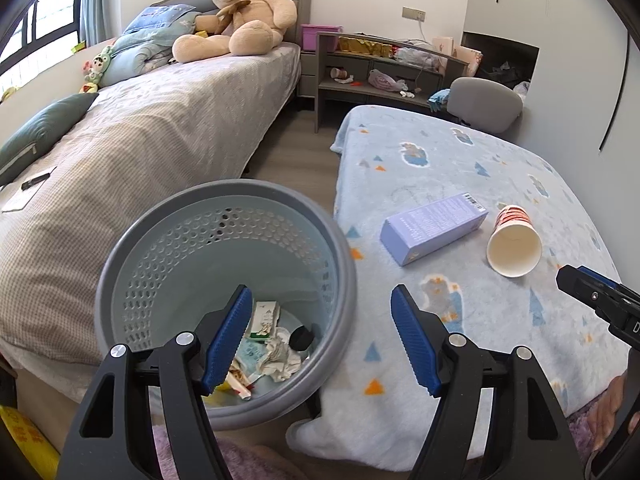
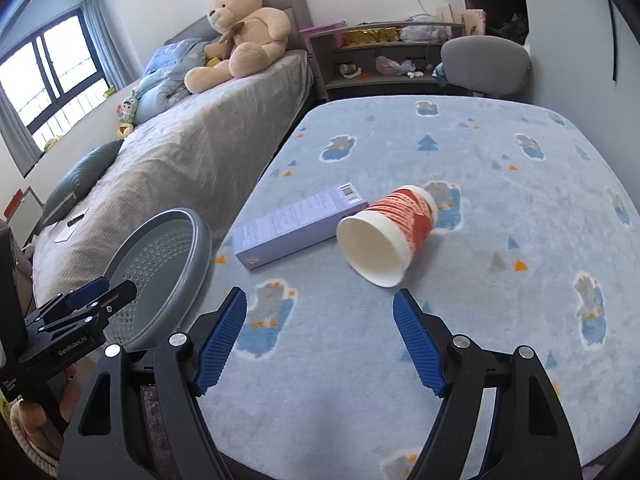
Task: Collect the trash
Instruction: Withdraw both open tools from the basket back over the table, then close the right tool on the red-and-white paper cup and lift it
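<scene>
Both grippers are open and hold nothing. On the left side, the left gripper [image 1: 320, 336] hangs with one blue finger over the gray trash bin [image 1: 340, 256] and the other finger over the blanket. One bin is here, and it stands on the floor between the gray bed [image 1: 140, 140] and the blue blanket [image 1: 460, 168], touching the blanket's edge. Down inside the bin lie crumpled papers [image 1: 276, 356], a small printed packet [image 1: 264, 316] and one black round lid [image 1: 302, 338].

Next, to the right, two pieces of trash lie on the blanket. One is a purple box [image 2: 300, 228]. It lies flat, and its long side runs from the near left to the far right, with the barcode end pointing away. Beside it, just about touching, is one red and white paper cup [image 2: 388, 232]. It lies on its side, and its open mouth points toward the right gripper [image 2: 320, 338]. That gripper hovers over the blanket, near the cup but not touching it.

One big teddy bear [image 2: 240, 28] sits on the bed far back.
</scene>
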The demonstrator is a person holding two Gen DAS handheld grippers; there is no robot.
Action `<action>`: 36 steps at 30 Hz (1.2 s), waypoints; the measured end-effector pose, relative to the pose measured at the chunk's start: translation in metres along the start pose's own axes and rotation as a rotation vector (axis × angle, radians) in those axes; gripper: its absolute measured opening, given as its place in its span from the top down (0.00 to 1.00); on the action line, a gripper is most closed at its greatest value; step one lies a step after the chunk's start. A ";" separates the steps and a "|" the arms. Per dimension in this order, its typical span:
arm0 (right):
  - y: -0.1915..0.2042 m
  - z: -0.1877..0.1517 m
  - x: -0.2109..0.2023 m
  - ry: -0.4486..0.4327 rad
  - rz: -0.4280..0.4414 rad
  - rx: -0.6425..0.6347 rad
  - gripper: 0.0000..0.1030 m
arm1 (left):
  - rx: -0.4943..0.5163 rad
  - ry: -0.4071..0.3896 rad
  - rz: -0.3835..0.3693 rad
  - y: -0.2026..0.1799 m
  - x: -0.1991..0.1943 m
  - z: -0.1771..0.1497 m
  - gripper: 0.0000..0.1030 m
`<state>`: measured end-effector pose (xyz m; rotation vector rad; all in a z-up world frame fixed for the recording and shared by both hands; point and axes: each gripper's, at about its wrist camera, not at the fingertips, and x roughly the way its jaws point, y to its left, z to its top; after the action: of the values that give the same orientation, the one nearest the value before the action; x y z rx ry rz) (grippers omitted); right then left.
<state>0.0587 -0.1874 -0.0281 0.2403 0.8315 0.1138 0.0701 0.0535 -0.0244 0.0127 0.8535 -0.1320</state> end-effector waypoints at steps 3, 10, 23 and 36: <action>-0.017 0.002 0.004 0.011 -0.021 0.027 0.28 | 0.016 0.006 -0.020 -0.013 0.009 0.005 0.33; -0.044 0.018 0.016 0.029 -0.051 0.084 0.28 | 0.060 0.019 -0.055 -0.037 0.030 0.017 0.33; -0.047 0.067 0.059 0.049 -0.121 0.172 0.23 | 0.088 0.022 -0.072 -0.050 0.052 0.025 0.33; -0.053 0.064 0.102 0.167 -0.212 0.227 0.21 | 0.060 0.032 -0.078 -0.029 0.059 0.022 0.33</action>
<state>0.1752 -0.2295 -0.0734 0.3575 1.0316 -0.1622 0.1217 0.0165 -0.0532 0.0378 0.8817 -0.2313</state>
